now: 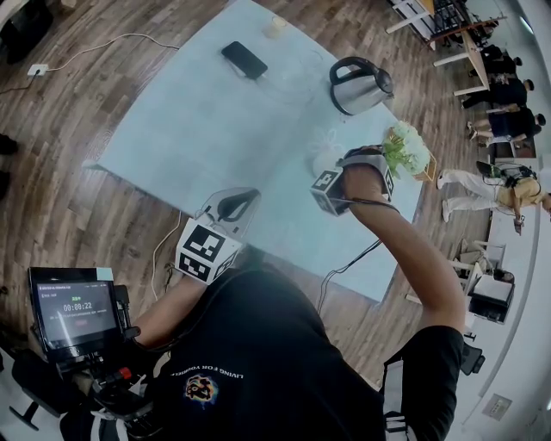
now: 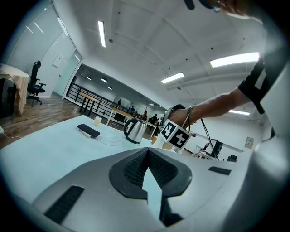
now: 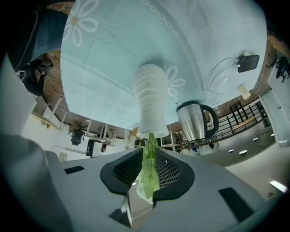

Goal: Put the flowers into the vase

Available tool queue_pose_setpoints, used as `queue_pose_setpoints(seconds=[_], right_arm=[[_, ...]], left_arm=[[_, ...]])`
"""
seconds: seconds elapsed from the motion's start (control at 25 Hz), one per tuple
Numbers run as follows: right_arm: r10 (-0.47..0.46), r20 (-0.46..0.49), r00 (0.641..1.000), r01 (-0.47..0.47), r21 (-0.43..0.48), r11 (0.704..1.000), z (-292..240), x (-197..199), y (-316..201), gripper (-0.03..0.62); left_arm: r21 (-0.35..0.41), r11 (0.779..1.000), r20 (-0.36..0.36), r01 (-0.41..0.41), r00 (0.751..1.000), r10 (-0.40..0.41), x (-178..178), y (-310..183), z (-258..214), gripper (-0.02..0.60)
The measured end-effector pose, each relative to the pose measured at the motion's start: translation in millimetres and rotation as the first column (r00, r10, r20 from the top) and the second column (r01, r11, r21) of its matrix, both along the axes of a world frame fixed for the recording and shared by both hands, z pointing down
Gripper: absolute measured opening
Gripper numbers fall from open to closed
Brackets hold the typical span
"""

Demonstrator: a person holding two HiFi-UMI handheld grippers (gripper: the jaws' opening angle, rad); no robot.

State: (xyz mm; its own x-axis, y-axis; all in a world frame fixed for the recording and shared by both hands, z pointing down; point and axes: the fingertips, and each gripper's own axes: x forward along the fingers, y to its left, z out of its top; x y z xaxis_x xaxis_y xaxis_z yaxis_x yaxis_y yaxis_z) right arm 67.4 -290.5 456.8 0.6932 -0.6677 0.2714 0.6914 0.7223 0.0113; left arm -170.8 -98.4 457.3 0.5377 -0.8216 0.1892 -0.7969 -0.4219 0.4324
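Note:
My right gripper (image 3: 148, 153) is shut on the green stems (image 3: 148, 168) of a bunch of white and green flowers (image 1: 406, 146). The right gripper view is rolled upside down. In it the stems run from the jaws up to the mouth of a white ribbed vase (image 3: 151, 100) standing on the pale blue tablecloth (image 1: 215, 121). Whether the stem ends are inside the mouth, I cannot tell. In the head view the right gripper (image 1: 337, 172) sits between the vase (image 1: 325, 161) and the blooms. My left gripper (image 2: 147, 153) is shut and holds nothing, low by the table's near edge (image 1: 225, 207).
A steel kettle (image 1: 359, 86) stands behind the vase. A black phone (image 1: 244, 59) with a white cable and a small cup (image 1: 275, 26) lie at the far side. A cable (image 1: 344, 263) hangs from my right arm. People sit at desks (image 1: 504, 95) beyond the table.

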Motion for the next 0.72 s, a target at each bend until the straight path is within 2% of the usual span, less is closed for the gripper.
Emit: queue_pose_setpoints(seconds=[0.72], right_arm=[[-0.002,0.089,0.996,0.001,0.007,1.000,3,-12,13,0.078]], left_arm=[[0.014,0.999,0.025,-0.035,0.999,0.035,5,1,-1,0.008]])
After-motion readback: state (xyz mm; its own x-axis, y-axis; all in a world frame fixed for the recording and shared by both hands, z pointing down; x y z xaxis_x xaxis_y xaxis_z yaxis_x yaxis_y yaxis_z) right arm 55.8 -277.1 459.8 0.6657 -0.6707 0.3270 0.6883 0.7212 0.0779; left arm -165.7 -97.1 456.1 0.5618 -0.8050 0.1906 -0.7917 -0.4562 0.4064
